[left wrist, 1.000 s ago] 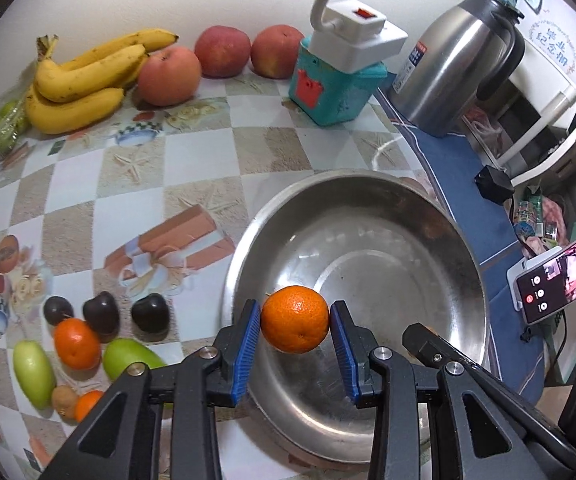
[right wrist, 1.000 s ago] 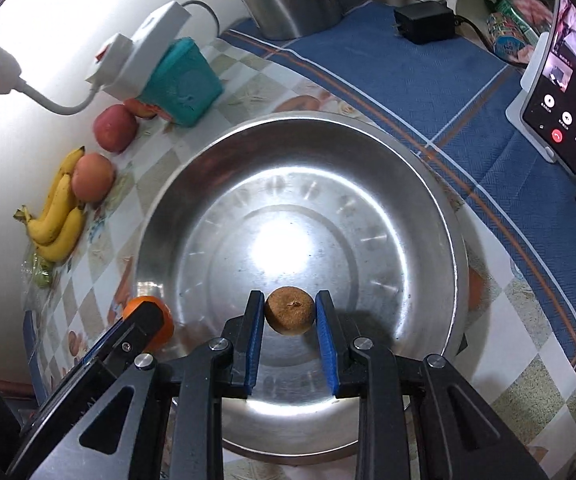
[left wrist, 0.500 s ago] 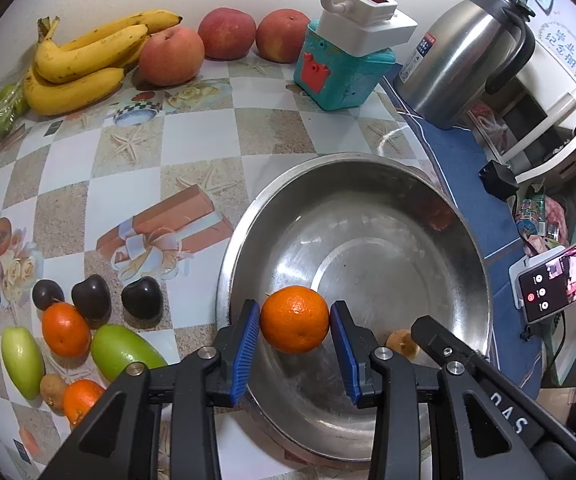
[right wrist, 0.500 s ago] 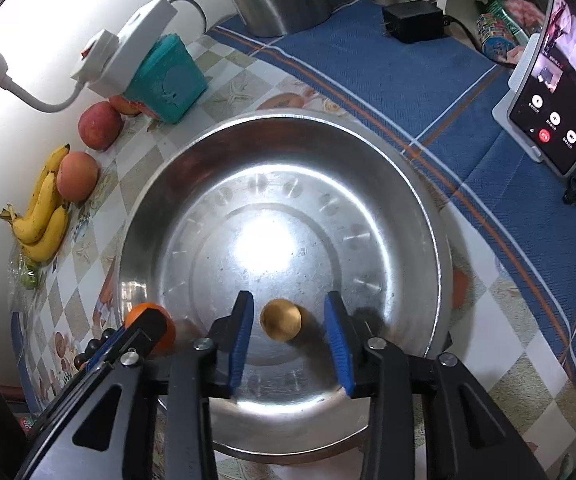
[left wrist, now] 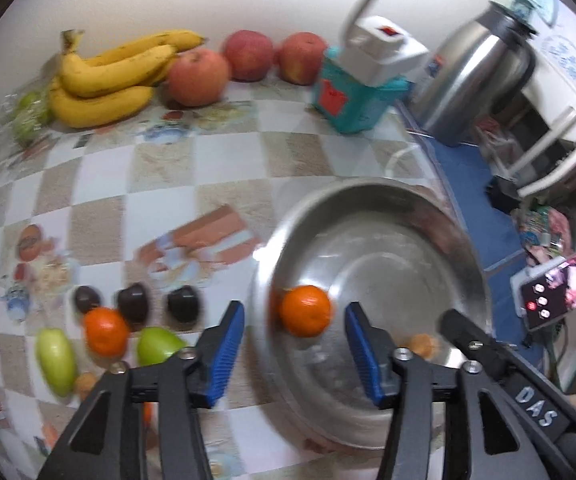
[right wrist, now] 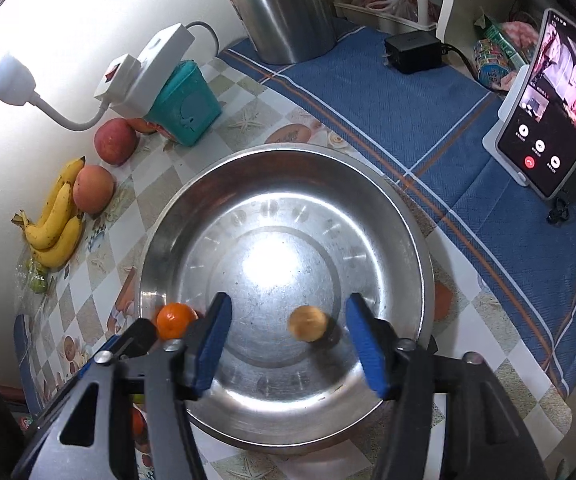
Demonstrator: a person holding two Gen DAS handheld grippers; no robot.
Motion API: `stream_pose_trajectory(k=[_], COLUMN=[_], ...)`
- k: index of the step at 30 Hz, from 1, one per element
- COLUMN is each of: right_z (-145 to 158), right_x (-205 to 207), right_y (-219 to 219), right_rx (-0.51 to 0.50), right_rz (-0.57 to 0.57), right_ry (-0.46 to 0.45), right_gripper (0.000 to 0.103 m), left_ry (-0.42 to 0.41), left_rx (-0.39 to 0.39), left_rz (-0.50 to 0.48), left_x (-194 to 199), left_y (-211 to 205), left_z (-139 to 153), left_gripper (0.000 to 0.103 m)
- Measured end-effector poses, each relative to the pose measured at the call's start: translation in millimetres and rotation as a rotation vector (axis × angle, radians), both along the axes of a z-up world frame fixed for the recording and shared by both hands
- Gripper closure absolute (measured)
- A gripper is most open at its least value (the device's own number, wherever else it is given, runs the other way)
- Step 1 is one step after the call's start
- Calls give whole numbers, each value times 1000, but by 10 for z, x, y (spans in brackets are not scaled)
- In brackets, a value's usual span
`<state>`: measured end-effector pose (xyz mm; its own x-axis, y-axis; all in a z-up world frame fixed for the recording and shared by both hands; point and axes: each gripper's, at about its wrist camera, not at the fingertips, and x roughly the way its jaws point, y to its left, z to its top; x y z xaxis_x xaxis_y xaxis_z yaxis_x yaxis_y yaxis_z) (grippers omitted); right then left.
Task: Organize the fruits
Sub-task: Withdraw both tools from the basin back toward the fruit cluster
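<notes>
Steel bowl [right wrist: 420,240], on the table: one orange [left wrist: 306,311] by its left wall, one small brown fruit [right wrist: 306,323] near the front. Left tool [left wrist: 294,344] and right tool [right wrist: 288,344], jaws just opened, both released and empty. Remaining fruit looks light, round, prone to rolling; grip across the middle.

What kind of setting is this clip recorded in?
Most likely a home kitchen or dining table: a patterned checked tablecloth with bananas and apples along the wall, a steel thermos jug, and a steel bowl for the fruit.
</notes>
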<state>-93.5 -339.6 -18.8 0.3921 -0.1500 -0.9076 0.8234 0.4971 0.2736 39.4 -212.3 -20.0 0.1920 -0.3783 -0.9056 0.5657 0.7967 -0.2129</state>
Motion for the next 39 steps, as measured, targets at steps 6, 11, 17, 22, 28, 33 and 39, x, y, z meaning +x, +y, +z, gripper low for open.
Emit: stream_pose_trajectory(k=[6, 11, 17, 22, 28, 33, 39], right_z=[-9, -8, 5, 37, 78, 109, 147], right_x=[66, 110, 182, 245, 334, 409, 551], right_y=[49, 82, 155, 252, 400, 506, 731], right_rx=[-11, -16, -49, -77, -119, -126, -99], right_rz=[40, 71, 122, 161, 213, 245, 315], right_ry=[17, 23, 46, 43, 48, 33, -5], right_gripper=[29, 29, 18, 11, 10, 10, 9], left_ry=[-78, -146, -209, -223, -229, -223, -192], left_rx=[153, 255, 321, 322, 301, 284, 259], left_rz=[141, 227, 276, 304, 345, 375, 428], left_x=[191, 316, 374, 417, 460, 494, 542], left_y=[355, 668, 924, 1080, 1283, 1467, 1721], left_z=[-48, -87, -16, 66, 181, 232, 238], left_gripper=[20, 1, 0, 0, 0, 0, 0])
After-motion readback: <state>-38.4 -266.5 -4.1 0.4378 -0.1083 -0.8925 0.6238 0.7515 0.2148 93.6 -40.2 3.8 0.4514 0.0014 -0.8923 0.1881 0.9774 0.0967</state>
